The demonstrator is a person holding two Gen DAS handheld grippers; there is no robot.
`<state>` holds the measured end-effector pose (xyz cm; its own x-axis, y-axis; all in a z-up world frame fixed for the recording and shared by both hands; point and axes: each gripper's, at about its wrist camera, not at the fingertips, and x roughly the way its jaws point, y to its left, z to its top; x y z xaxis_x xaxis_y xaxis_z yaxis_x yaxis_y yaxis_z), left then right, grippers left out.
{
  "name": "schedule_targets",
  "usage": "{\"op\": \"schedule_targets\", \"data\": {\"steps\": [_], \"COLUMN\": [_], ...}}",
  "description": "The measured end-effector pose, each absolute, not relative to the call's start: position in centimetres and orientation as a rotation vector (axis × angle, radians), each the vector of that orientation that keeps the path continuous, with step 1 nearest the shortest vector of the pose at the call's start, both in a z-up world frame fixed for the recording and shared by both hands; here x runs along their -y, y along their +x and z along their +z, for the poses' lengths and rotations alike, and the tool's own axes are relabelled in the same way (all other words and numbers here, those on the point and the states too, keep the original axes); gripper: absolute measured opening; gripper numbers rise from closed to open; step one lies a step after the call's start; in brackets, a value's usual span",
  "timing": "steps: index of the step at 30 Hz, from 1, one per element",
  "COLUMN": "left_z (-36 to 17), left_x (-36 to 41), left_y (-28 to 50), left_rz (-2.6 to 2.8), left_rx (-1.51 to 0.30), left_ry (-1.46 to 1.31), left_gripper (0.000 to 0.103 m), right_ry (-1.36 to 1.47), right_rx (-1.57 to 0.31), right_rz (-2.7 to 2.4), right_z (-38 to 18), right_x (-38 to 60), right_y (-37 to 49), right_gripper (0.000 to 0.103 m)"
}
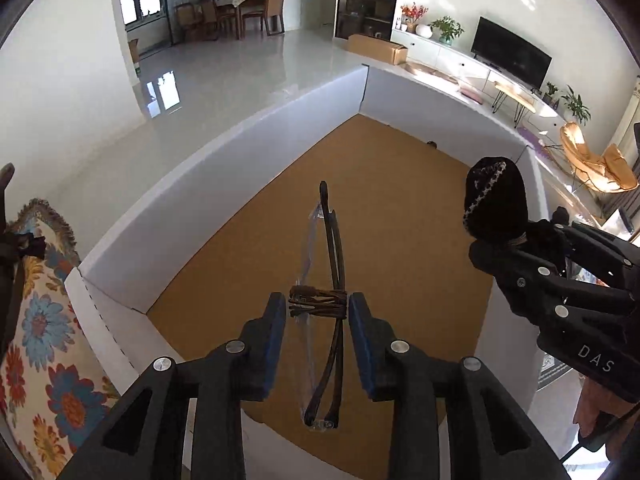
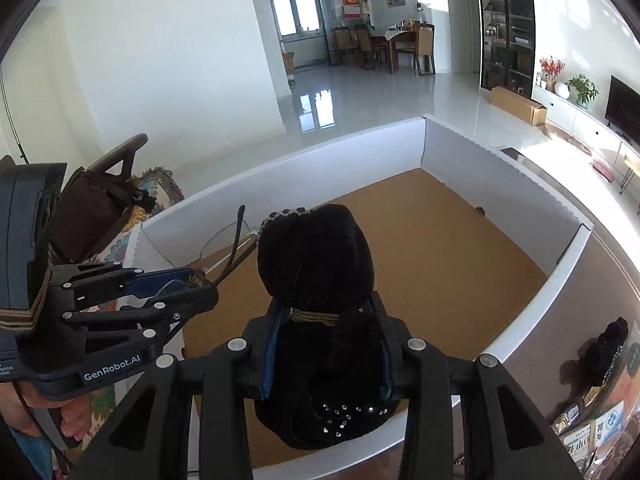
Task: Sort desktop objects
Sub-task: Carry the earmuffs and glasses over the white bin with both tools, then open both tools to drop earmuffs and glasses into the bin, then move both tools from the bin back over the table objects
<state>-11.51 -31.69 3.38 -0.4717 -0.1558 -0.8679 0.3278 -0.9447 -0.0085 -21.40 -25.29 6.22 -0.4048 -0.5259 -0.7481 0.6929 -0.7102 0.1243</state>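
Observation:
My left gripper (image 1: 318,308) is shut on a pair of folded glasses (image 1: 328,240) with dark arms and clear lenses, held above the cork floor of a white-walled box (image 1: 224,152). My right gripper (image 2: 326,320) is shut on a black velvet hair accessory (image 2: 316,256) with rhinestones, also above the box floor. The hair accessory shows at the right of the left wrist view (image 1: 496,204), held by the right gripper (image 1: 504,242). The left gripper with the glasses shows at the left of the right wrist view (image 2: 200,280).
The box has a brown cork floor (image 2: 440,260) and low white walls. A floral cushion (image 1: 44,340) lies left of the box. A dark bag (image 2: 92,212) sits beyond it. Another black hair accessory (image 2: 608,352) and small packets lie right of the box.

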Motion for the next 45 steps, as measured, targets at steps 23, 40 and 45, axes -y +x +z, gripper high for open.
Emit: {"op": "schedule_targets", "data": {"steps": [23, 40, 45], "left_z": [1.3, 9.0, 3.2], "left_x": [28.3, 8.1, 1.6], "left_y": [-8.1, 2.7, 1.8], "left_rz": [-2.403, -3.059, -3.046], "left_rx": [0.012, -0.149, -0.123], "left_ry": [1.264, 0.980, 1.251], "left_gripper": [0.076, 0.102, 0.102], "right_ry": [1.118, 0.389, 0.905], "right_rx": [-0.712, -0.078, -0.106], "right_rz": [-2.121, -2.677, -2.738], "right_z": [0.4, 17.0, 8.8], "right_x": [22.8, -4.0, -10.9], "right_y": [-21.3, -3.9, -3.7], "right_gripper": [0.094, 0.103, 0.103]}}
